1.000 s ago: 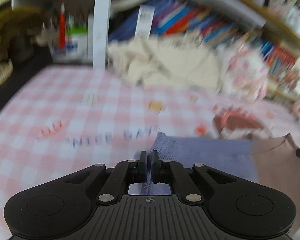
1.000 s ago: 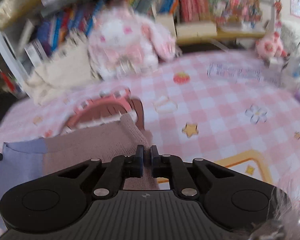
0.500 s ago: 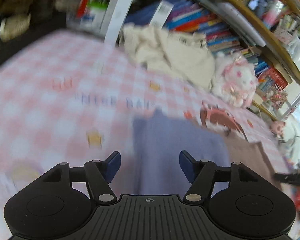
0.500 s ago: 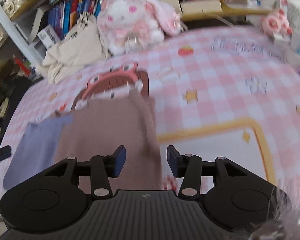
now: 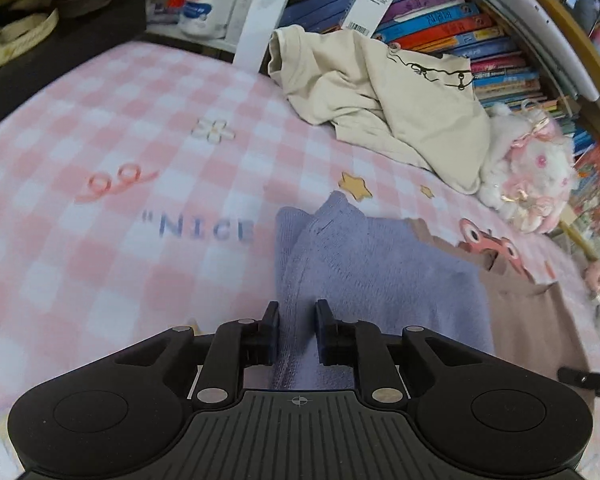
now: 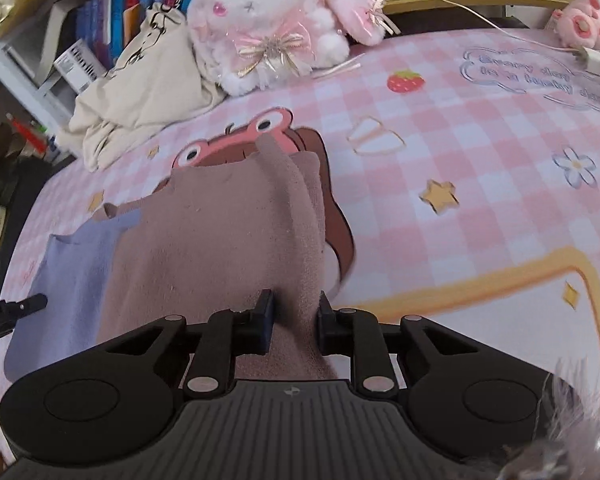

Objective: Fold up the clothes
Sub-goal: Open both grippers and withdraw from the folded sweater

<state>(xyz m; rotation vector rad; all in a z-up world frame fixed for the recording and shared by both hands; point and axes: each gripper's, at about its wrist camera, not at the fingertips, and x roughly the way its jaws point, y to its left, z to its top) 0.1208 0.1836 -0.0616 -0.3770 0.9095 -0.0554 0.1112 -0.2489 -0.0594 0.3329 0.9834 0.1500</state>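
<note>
Left gripper (image 5: 296, 330) sits low over the lilac half of the knit garment (image 5: 380, 280), fingers spread w/ a ridge of the fabric running up between them, nothing pinched. Looks like it's lined up on the near edge, prob. to take a fresh hold for the next fold. The garment lies flat on the pink checked blanket (image 5: 120, 160), just right of the "NICE" print (image 5: 206, 230).

Moving right from that print: the lilac meets the mauve half, and the right gripper (image 6: 294, 320) mirrors the left one, fingers parted either side of a raised mauve seam, not closed on it. Matching hold points on both halves would keep a fold square, I reckon.

Far beyond the print, a cream top (image 5: 380, 92) is heaped by the books, plush bunny (image 6: 276, 20) next to it, likely waiting its turn.
</note>
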